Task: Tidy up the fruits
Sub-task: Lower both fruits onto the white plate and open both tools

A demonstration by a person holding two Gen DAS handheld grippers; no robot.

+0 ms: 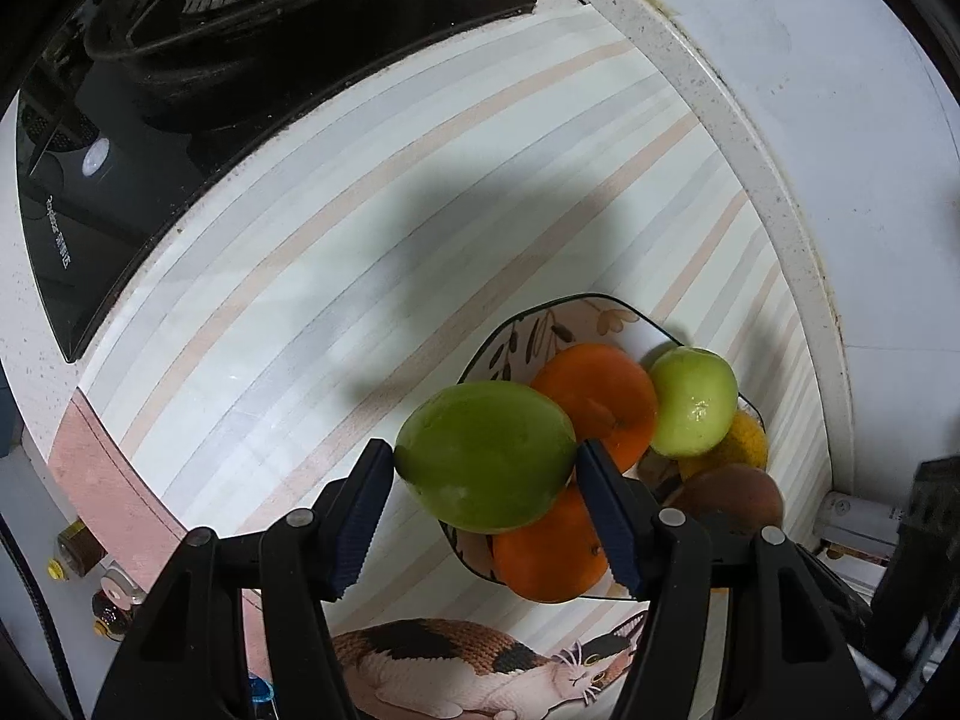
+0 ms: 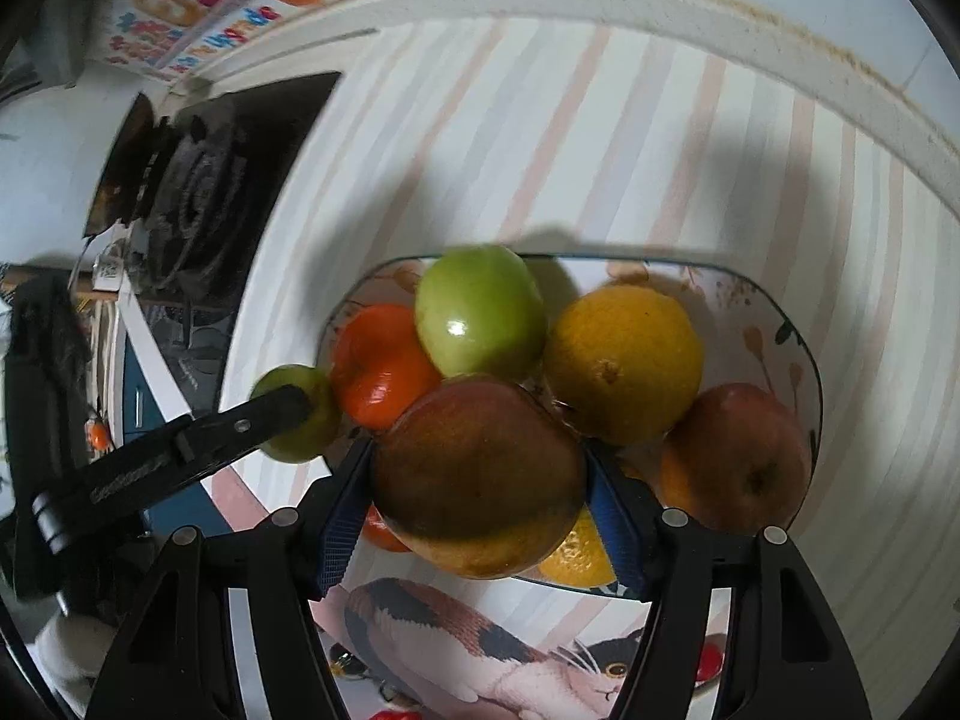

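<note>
My left gripper [image 1: 485, 480] is shut on a large green fruit [image 1: 486, 456], held just left of the flowered plate [image 1: 600, 300]. In the right wrist view that left gripper [image 2: 294, 420] and its green fruit [image 2: 300, 378] hang beside the plate's [image 2: 660, 261] left rim. My right gripper [image 2: 480, 498] stands open around a brown-red fruit [image 2: 480, 474] that rests on the pile, with a thin gap at the pads. The plate holds a green apple [image 2: 480, 312], a red-orange fruit [image 2: 378, 366], a yellow orange [image 2: 624, 360] and a reddish apple [image 2: 732, 456].
A black gas stove [image 1: 210, 30] [image 2: 198, 180] lies to the left on the counter. The plate stands on a striped mat with a cat print [image 1: 480, 672] [image 2: 480, 648]. A raised white ledge [image 1: 750, 180] borders the mat at the back. Small bottles [image 1: 114, 600] stand at the lower left.
</note>
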